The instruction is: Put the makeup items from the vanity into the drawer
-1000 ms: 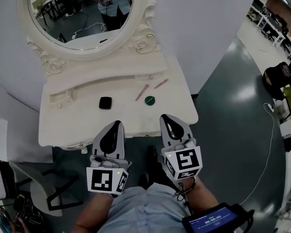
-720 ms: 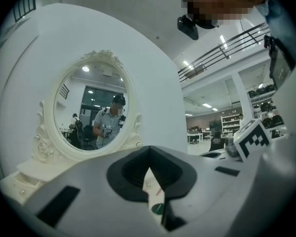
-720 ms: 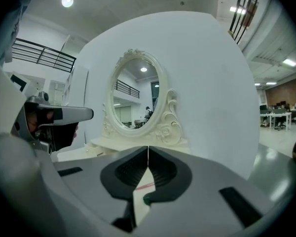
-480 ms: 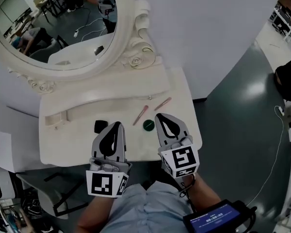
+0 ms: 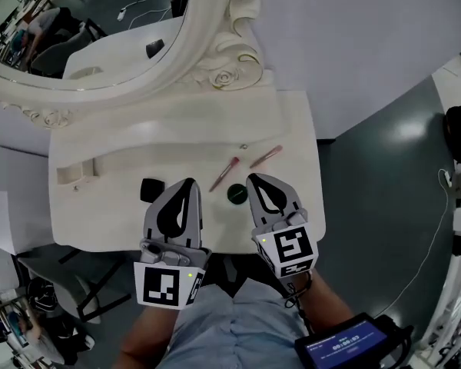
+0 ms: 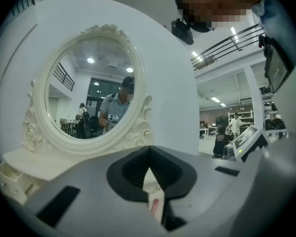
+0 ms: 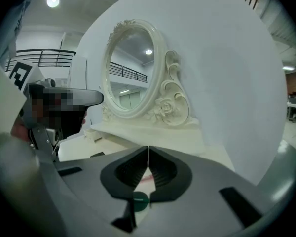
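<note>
**Approach to the vanity.** Left gripper point(image 5: 187, 183) and right gripper point(image 5: 253, 178), each with jaws together and empty, are poised over the tabletop point(image 5: 100, 221), probably lined up for a first pick. Between their tips lies a small round dark-green pot point(image 5: 237, 194). Two slim pink sticks point(image 5: 223, 174) lie beyond, and a black square compact point(image 5: 149, 190) sits left of the left gripper.

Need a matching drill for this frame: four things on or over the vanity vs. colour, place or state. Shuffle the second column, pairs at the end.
Column one
1 compact
2 round jar
3 slim stick beside the jar
4 right gripper

Column two
A green, between the two grippers
B jaws shut, empty
C black, just left of the left gripper
D pink, flat on the vanity top

Pairs: 1-C, 2-A, 3-D, 4-B
</note>
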The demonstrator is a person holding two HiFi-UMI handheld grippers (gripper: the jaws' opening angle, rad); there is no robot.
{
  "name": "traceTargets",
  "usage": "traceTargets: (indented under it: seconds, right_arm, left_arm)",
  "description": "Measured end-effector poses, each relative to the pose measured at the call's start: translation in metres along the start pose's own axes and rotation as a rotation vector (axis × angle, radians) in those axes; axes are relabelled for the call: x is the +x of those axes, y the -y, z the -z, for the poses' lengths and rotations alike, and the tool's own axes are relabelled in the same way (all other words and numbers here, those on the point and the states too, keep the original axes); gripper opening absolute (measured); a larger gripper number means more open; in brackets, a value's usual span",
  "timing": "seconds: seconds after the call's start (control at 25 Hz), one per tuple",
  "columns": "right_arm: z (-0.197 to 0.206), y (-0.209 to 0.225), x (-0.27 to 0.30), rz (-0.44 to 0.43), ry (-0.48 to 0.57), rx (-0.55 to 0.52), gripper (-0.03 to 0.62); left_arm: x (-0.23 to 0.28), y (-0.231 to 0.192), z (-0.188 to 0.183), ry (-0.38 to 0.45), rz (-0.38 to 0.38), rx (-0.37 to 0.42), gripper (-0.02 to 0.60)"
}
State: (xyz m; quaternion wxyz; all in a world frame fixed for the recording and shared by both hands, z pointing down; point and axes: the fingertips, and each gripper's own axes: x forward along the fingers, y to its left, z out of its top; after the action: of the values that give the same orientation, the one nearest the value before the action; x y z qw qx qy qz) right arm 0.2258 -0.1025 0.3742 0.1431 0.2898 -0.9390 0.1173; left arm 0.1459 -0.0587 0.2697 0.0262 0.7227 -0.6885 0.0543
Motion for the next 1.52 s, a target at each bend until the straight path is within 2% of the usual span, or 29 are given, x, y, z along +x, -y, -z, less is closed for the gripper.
traceTargets:
  seconds: [0.24, 0.32, 0.48, 0.72, 0.92, 1.08, 1.16, 1.36, 1.52]
  right_arm:
    - [0.058, 0.001, 0.017, -0.039, -0.134, 0.067, 0.014]
    - [0.073, -0.002, 0.022, -0.061, -0.171, 0.085, 0.116]
    - [0.096, -0.008, 0.03, -0.08, -0.247, 0.088, 0.169]
    - [0.119, -0.01, 0.034, -0.072, -0.359, 0.072, 0.17]
    - [0.131, -0.017, 0.038, -0.069, -0.452, -0.037, 0.119]
    - [0.13, -0.02, 0.039, -0.088, -0.455, -0.026, 0.072]
    - [0.127, -0.018, 0.039, -0.081, -0.442, -0.005, 0.015]
    - [0.11, -0.02, 0.041, -0.089, -0.386, 0.009, 0.013]
    - [0.075, -0.026, 0.042, -0.101, -0.304, -0.023, 0.012]
  left_arm:
    - [0.014, -0.001, 0.054, -0.11, 0.012, -0.068, 0.0]
    - [0.016, -0.003, 0.066, -0.131, 0.008, -0.086, 0.0]
    - [0.011, -0.009, 0.086, -0.175, 0.0, -0.115, 0.0]
    - [0.004, -0.015, 0.097, -0.202, -0.019, -0.138, 0.0]
    - [0.004, -0.021, 0.096, -0.195, -0.031, -0.143, 0.0]
    - [0.003, -0.024, 0.095, -0.193, -0.039, -0.145, 0.0]
    - [0.001, -0.026, 0.094, -0.192, -0.043, -0.145, 0.0]
    - [0.0, -0.029, 0.084, -0.163, -0.061, -0.126, 0.0]
    - [-0.006, -0.031, 0.064, -0.119, -0.09, -0.119, 0.0]
